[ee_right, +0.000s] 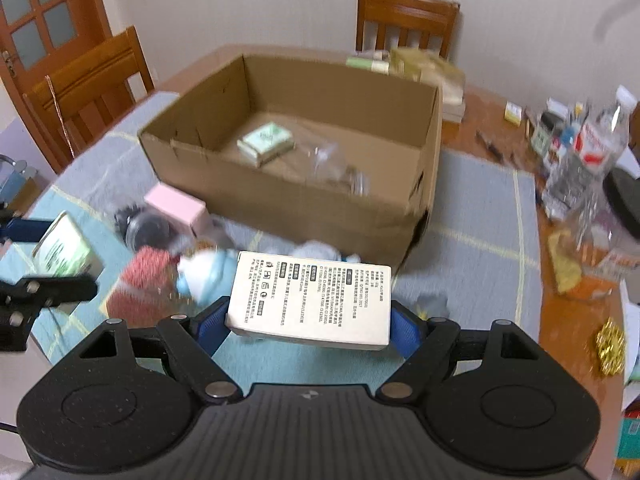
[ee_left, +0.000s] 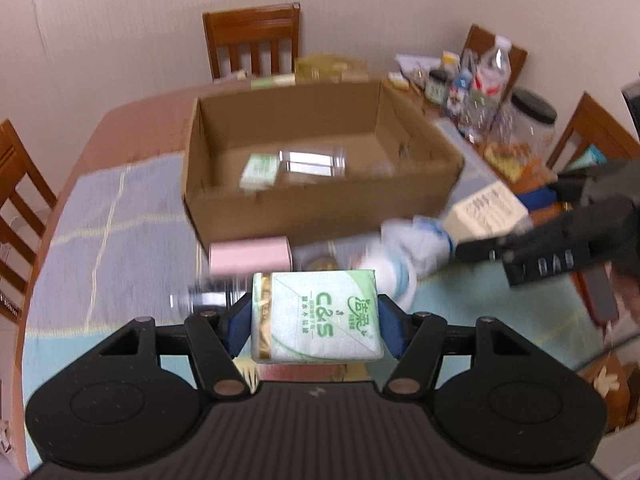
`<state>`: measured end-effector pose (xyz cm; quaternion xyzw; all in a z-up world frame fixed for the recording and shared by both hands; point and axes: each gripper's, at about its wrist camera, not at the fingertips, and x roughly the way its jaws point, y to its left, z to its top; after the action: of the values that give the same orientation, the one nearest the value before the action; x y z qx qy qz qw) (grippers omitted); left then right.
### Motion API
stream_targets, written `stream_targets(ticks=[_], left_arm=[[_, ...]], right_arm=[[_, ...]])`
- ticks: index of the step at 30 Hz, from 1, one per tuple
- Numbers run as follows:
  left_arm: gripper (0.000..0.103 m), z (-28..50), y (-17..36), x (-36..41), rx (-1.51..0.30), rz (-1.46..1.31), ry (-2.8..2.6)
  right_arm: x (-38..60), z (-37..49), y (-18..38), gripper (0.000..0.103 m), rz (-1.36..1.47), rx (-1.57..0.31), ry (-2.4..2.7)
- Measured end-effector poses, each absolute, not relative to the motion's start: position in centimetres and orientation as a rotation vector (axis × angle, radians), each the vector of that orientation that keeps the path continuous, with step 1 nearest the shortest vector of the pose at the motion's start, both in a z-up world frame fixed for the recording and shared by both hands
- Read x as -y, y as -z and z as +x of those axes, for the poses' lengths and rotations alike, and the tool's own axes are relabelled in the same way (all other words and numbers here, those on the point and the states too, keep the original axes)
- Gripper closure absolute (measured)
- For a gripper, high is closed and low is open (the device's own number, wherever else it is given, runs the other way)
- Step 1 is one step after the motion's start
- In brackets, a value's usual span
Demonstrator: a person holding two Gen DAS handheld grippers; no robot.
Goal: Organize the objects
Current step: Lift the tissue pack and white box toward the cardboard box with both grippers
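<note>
Left tool [ee_left: 316, 316]: we pinch the green tissue pack [ee_left: 316, 316] — soft, light, held by its sides.
Right tool [ee_right: 310, 320]: we clamp the white carton [ee_right: 310, 304] — stiff, light.

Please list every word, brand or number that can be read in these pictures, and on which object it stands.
"C&S", in green: tissue pack held in the left gripper.
Green Chinese logo above it: too blurred.
Black print on the white box in the right gripper: too small.
Bottle label: blurred.
</note>
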<state>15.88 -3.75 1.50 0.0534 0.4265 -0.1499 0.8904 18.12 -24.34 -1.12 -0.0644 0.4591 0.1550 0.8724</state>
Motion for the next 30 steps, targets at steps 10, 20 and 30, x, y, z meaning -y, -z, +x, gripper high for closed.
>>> stream_targets(ticks=[10, 20, 30], left_arm=[[0.039, 24.2, -4.4, 5.9, -0.775, 0.118, 0.31], [0.029, 30.3, -3.3, 7.4, -0.771, 0.141, 0.26], [0.005, 30.7, -2.4, 6.3, -0.818, 0.136, 0.223]], right_arm=[[24.4, 22.2, -2.3, 0.018, -0.139, -0.856, -0.328], [24.4, 26.2, -2.7, 0.018, -0.142, -0.844, -0.312], [24.1, 29.3, -2.1, 0.018, -0.172, -0.86, -0.316]])
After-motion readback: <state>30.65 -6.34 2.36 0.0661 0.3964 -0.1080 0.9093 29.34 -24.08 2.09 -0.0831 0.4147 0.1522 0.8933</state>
